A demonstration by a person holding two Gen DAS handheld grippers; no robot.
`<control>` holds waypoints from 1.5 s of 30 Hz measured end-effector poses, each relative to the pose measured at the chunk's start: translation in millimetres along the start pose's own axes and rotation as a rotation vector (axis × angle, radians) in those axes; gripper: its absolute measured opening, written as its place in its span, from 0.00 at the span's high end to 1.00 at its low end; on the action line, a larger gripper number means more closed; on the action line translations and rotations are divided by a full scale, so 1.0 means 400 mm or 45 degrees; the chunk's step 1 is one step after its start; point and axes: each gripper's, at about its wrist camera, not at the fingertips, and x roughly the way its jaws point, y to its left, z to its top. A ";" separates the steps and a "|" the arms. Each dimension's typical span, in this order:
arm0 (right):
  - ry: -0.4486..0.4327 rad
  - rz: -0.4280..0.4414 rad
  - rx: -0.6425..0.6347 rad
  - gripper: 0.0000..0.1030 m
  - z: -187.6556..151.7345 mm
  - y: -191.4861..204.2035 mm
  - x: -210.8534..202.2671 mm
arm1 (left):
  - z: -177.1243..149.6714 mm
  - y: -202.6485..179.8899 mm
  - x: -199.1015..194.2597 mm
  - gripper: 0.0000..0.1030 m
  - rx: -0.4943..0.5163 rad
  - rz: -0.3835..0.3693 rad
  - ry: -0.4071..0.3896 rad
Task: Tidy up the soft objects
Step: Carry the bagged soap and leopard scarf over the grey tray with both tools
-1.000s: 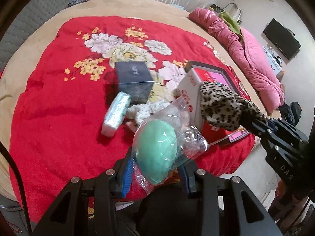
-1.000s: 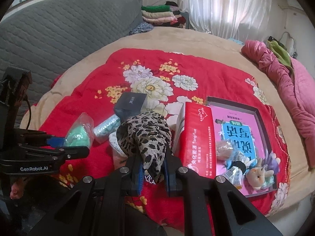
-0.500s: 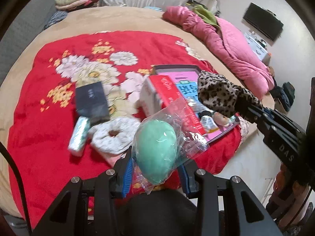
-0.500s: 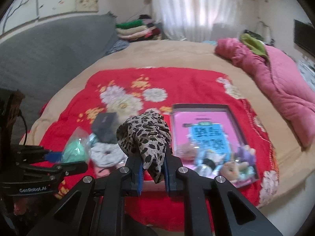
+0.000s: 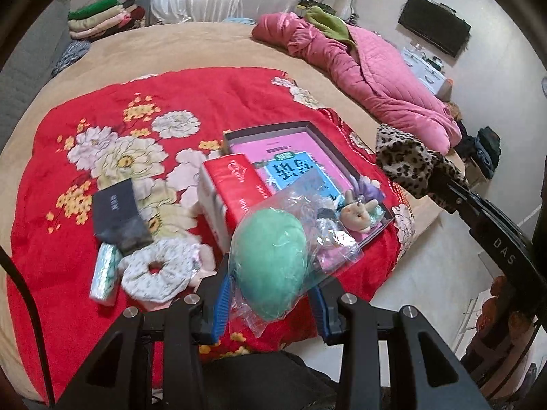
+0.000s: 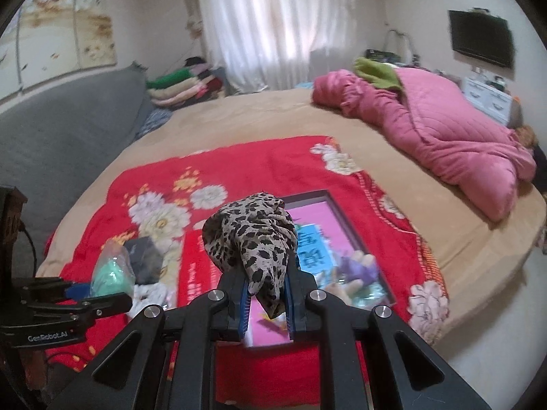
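Observation:
My left gripper (image 5: 270, 302) is shut on a clear plastic bag holding a green soft ball (image 5: 270, 264), held above the red floral blanket's front edge. My right gripper (image 6: 266, 295) is shut on a leopard-print cloth (image 6: 251, 235), held above the dark box with the pink book (image 6: 309, 217); the cloth also shows at the right of the left wrist view (image 5: 407, 164). The box (image 5: 294, 157) holds a small plush bunny (image 5: 357, 213). A white floral scrunchie (image 5: 157, 268) lies on the blanket.
A red tissue pack (image 5: 232, 193), a dark small box (image 5: 118, 215) and a small wrapped packet (image 5: 104, 275) lie on the red blanket (image 5: 212, 102). A pink quilt (image 5: 369, 71) lies at the bed's far right. Folded clothes (image 5: 99, 20) are stacked at the back.
Both grippers have swung right and lifted with their loads. The right gripper with the leopard cloth now hangs over the pink-book box instead of over the scrunchie.

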 end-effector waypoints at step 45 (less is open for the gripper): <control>0.088 -0.047 0.125 0.84 -0.025 -0.184 0.144 | 0.120 -0.194 0.393 0.61 0.137 -0.022 0.287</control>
